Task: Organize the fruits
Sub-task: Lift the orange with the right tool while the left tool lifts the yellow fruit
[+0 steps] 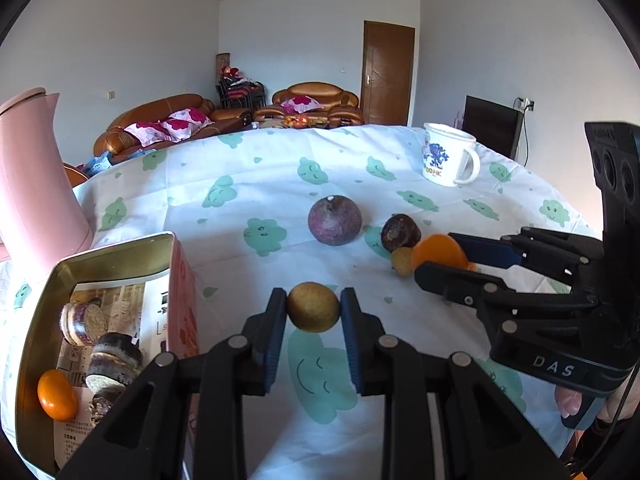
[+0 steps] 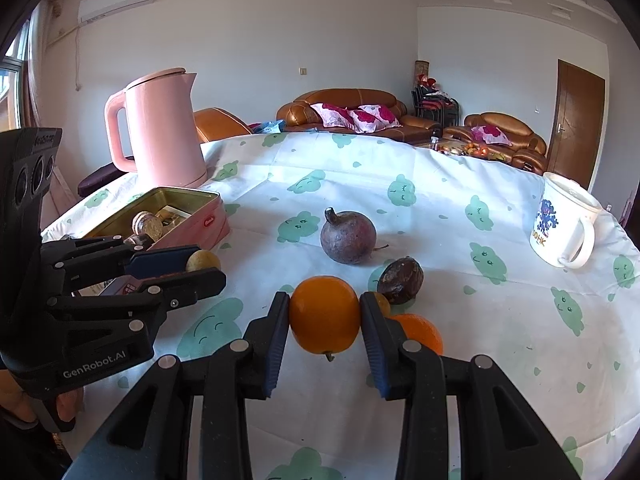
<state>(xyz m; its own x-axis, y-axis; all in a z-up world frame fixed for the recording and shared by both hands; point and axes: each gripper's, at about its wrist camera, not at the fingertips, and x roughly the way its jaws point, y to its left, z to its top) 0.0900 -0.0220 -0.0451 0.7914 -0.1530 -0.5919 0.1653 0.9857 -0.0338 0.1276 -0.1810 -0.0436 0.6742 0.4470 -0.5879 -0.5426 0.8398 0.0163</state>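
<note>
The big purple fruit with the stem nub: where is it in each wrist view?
Left wrist: purple fruit at centre, beyond the left gripper.
Right wrist: purple fruit at centre, beyond the right gripper.
Shared landmark: white mug, far right in both.

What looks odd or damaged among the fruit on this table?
The small dark fruit beside the big purple fruit looks shrivelled and wrinkled, unlike the smooth orange. In the pink tin, dark pieces sit stacked unevenly on printed paper next to a small orange fruit. Nothing appears spilled.
</note>
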